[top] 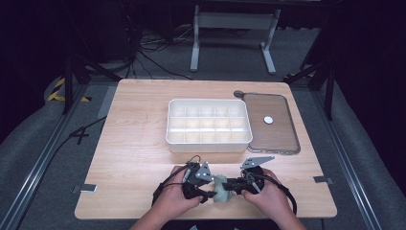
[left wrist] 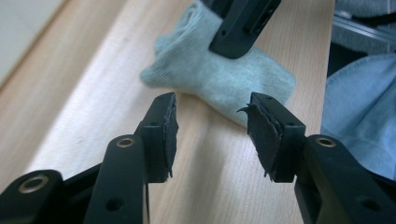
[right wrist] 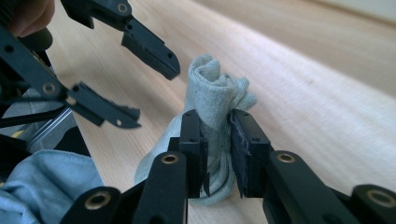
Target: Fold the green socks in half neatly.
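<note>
- The right gripper [right wrist: 217, 154] had its jaws clamped on a bunched pale green-grey cloth [right wrist: 212, 100].
- The left gripper [left wrist: 212, 135] held its jaws apart, gripping nothing, just beside the cloth [left wrist: 219, 77].
- Both were at the near edge of the wooden counter [top: 134, 143].
- Farther off stood a white divided tray [top: 208, 142], with a clear lid [top: 282, 139] to its right.
</note>
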`<state>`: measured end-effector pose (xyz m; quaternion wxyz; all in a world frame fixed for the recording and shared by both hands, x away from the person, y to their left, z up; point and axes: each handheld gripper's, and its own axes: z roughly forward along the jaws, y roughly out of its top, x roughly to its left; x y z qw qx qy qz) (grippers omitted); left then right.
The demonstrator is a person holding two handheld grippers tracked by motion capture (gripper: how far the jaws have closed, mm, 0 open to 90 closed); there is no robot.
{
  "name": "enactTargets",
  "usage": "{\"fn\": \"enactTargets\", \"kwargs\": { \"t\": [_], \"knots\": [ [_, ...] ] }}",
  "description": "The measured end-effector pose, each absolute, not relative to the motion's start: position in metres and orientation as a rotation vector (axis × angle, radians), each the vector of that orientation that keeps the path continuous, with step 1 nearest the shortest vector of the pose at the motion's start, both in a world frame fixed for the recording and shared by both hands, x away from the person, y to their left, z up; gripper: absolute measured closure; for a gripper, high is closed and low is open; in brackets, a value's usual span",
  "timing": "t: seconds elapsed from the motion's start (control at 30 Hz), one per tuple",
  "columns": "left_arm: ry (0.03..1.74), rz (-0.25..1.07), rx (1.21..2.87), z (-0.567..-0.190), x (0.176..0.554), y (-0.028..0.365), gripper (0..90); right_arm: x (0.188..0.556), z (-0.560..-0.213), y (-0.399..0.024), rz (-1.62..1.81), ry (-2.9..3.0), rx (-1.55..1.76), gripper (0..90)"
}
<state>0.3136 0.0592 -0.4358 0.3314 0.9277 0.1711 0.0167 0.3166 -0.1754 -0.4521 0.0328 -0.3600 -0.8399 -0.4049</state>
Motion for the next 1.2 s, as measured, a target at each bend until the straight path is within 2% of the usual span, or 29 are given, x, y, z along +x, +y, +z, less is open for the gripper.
{"fn": "enactTargets", "kwargs": {
  "t": [0.73,1.2],
  "knots": [
    [0.609,0.087,2.327,-0.421,0.329,0.096,52.4,0.328,-0.386,-0.187,-1.465,-2.814,-1.027,75.4],
    [0.653,0.112,2.302,-0.412,0.333,0.112,52.2,0.345,-0.362,-0.192,-1.476,-2.926,-1.057,75.1]
  ]
}}
